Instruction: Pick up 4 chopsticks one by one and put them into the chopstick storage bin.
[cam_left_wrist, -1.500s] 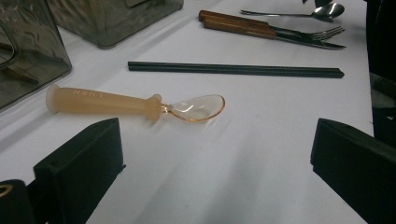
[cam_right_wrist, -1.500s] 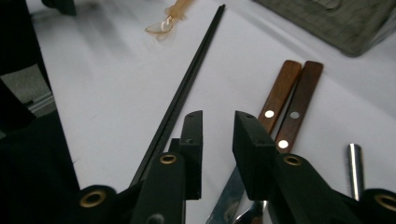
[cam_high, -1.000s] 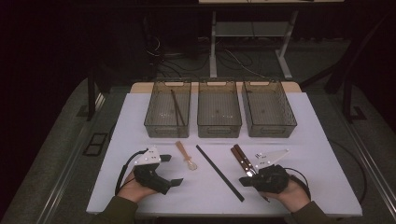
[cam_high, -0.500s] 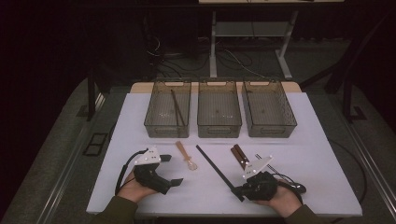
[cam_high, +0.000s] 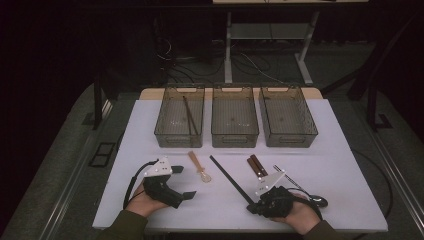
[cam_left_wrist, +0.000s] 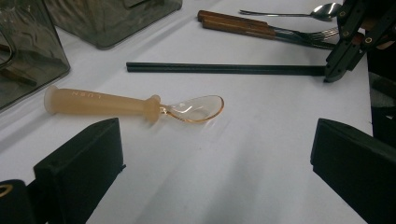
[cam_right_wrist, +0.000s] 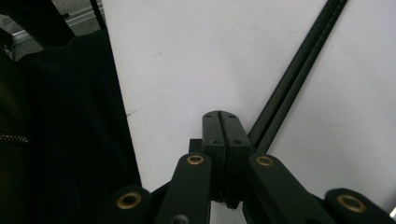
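The pair of black chopsticks (cam_high: 232, 179) lies flat on the white table (cam_high: 345, 165), its long axis running diagonally from a far end near the middle bin (cam_high: 235, 116) down toward the near edge, slightly right of centre. The right gripper (cam_high: 253, 206) sits at that near end; in the right gripper view its jaws are pressed fully together with nothing between them, and the chopsticks (cam_right_wrist: 299, 70) pass just beside the closed tips, on their right and apparently touching them. So this is the nearer hand, but it would probably have to open and shift sideways across the sticks before it could clamp them. The left gripper (cam_high: 186, 183) rests near the near-left corner, jaws wide apart and empty, facing the translucent orange spoon (cam_left_wrist: 135, 103).
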